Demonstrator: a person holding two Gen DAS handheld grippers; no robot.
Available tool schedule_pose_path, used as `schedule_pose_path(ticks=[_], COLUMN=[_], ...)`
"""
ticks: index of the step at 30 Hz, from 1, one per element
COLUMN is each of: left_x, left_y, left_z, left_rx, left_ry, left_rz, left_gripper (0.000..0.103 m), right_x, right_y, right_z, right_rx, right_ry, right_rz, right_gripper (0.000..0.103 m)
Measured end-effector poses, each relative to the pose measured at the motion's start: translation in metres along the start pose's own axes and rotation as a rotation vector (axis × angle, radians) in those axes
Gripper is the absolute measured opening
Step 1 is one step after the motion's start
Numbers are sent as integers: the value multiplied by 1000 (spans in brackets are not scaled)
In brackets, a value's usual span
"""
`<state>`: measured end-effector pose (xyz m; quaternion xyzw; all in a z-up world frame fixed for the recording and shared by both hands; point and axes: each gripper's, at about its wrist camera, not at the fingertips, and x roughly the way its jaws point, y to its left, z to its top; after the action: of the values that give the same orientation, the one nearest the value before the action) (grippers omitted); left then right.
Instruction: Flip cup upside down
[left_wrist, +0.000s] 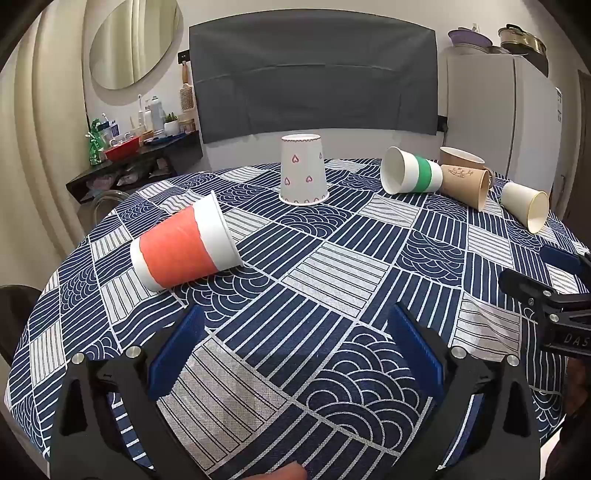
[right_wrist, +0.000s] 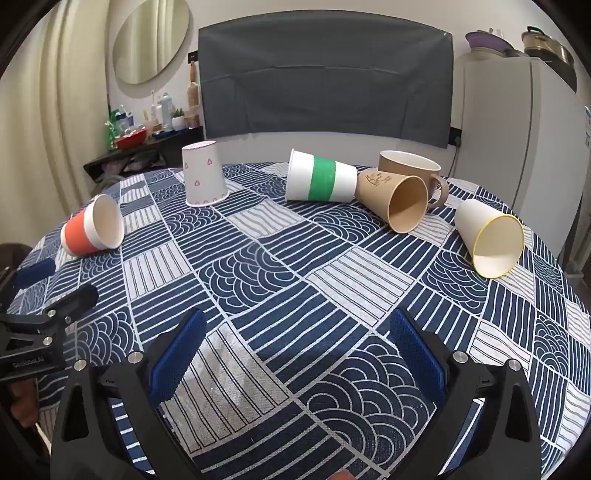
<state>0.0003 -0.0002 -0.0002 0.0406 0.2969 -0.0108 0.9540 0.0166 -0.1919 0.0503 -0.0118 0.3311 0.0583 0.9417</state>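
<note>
On the patterned desk (right_wrist: 295, 258), an orange cup (right_wrist: 92, 227) lies on its side at nine o'clock, waiting to be flipped. A heart-print cup (right_wrist: 204, 173) at eleven already stands inverted. Green-banded (right_wrist: 321, 177), brown (right_wrist: 397, 199) and yellow-rimmed (right_wrist: 489, 236) cups lie toppled toward two. Left tool (left_wrist: 295, 350) and right tool (right_wrist: 295, 350) hover wide open, holding nothing.

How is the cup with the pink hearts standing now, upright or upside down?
Upside down. The heart cup stands with its wide rim on the tablecloth and its narrow closed base on top.
</note>
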Motion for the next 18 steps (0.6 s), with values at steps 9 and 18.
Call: schedule_pose_path(ticks=[9, 18], left_x=[1, 1], left_y=[3, 1], left_z=[1, 0], left_rx=[-9, -2], left_ry=[2, -1], left_rz=[-6, -3], left_gripper=[97, 97], right_x=[1, 1], right_y=[0, -1], right_z=[0, 0], right_rx=[1, 2], right_ry=[-2, -3], right_rz=[1, 0], right_gripper=[95, 95])
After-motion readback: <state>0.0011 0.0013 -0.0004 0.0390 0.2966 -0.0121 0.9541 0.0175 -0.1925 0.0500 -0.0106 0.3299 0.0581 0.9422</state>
